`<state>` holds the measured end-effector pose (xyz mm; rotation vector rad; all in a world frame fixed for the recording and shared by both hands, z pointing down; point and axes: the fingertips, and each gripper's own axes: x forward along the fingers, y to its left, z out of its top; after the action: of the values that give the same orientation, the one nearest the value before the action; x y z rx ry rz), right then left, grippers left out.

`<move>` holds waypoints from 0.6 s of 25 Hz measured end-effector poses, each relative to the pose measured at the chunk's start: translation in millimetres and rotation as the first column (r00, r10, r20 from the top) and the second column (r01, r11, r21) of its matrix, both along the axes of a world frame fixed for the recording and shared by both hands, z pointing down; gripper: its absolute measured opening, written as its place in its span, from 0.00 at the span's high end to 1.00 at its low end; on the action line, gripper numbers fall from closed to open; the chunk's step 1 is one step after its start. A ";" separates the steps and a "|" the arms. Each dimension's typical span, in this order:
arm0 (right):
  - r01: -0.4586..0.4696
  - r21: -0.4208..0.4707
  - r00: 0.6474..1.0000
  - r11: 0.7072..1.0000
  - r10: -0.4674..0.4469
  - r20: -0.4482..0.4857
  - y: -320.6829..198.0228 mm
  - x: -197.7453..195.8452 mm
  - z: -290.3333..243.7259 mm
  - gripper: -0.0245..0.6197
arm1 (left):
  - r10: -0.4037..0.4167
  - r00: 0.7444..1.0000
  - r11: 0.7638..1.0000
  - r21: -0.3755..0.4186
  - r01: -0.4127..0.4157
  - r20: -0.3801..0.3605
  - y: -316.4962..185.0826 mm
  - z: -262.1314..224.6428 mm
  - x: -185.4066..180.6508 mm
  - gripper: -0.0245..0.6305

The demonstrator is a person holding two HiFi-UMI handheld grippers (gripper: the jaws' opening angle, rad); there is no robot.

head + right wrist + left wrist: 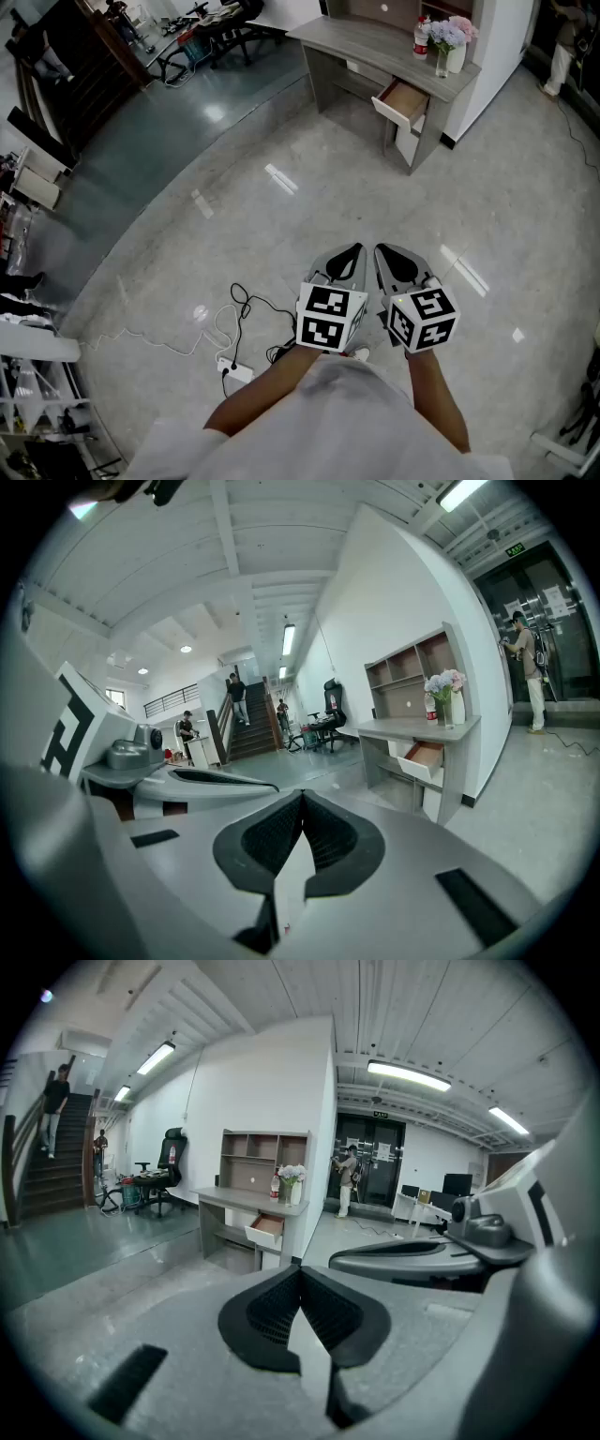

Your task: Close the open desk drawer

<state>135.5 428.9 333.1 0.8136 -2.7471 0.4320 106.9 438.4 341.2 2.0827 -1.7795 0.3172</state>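
Note:
A grey desk (pixel 361 42) stands far ahead against a white wall, its wooden drawer (pixel 403 101) pulled out at the right end. The same open drawer (pixel 266 1228) shows small and distant in the left gripper view, and the drawer (pixel 424 757) appears at the right of the right gripper view. My left gripper (pixel 356 249) and right gripper (pixel 381 249) are held side by side over the floor, well short of the desk. Both have their jaws closed together with nothing between them.
A bottle and a vase of flowers (pixel 442 42) stand on the desk's right end. A power strip with cables (pixel 234 367) lies on the floor near my feet. Office chairs (pixel 211 33) and a staircase (pixel 42 1180) stand at the left. A person (pixel 347 1177) stands by the glass doors.

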 end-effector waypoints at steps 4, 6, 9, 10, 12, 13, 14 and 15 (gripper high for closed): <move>0.006 0.000 1.000 1.000 -0.006 0.000 0.8 4.3 -0.7 0.96 | 0.000 1.000 1.000 -0.002 0.000 -0.002 0.6 -0.3 5.5 0.96; 0.011 0.005 1.000 1.000 -0.011 -0.003 0.2 2.1 0.0 0.96 | -0.001 1.000 1.000 -0.002 0.001 -0.002 -0.2 0.2 4.4 0.96; 0.014 0.009 1.000 1.000 -0.014 -0.006 -2.8 -3.0 2.3 0.96 | -0.007 1.000 1.000 0.000 0.007 -0.002 -3.0 1.6 -0.7 0.96; 0.015 0.008 1.000 1.000 -0.015 -0.008 -3.9 -4.9 2.9 0.96 | -0.007 1.000 1.000 -0.001 0.007 -0.003 -4.3 2.1 -2.9 0.96; 0.015 0.005 1.000 1.000 -0.015 -0.014 -6.6 -9.1 3.8 0.96 | -0.006 1.000 1.000 -0.001 0.006 -0.009 -7.5 2.3 -7.5 0.96; 0.013 0.003 1.000 1.000 -0.013 -0.017 -8.7 -11.4 4.5 0.96 | -0.004 1.000 1.000 -0.001 0.004 -0.012 -9.8 2.1 -10.1 0.96; 0.010 0.000 1.000 1.000 -0.010 -0.021 -11.4 -14.1 5.7 0.96 | -0.001 1.000 1.000 0.000 0.001 -0.013 -12.5 2.2 -13.3 0.96; 0.007 -0.003 1.000 1.000 -0.007 -0.025 -14.2 -17.7 7.0 0.96 | 0.003 1.000 1.000 0.000 -0.003 -0.015 -15.5 2.4 -17.3 0.96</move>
<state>117.8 414.8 340.2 0.8030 -2.7251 0.4213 89.6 422.8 343.6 2.0826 -1.7677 0.3022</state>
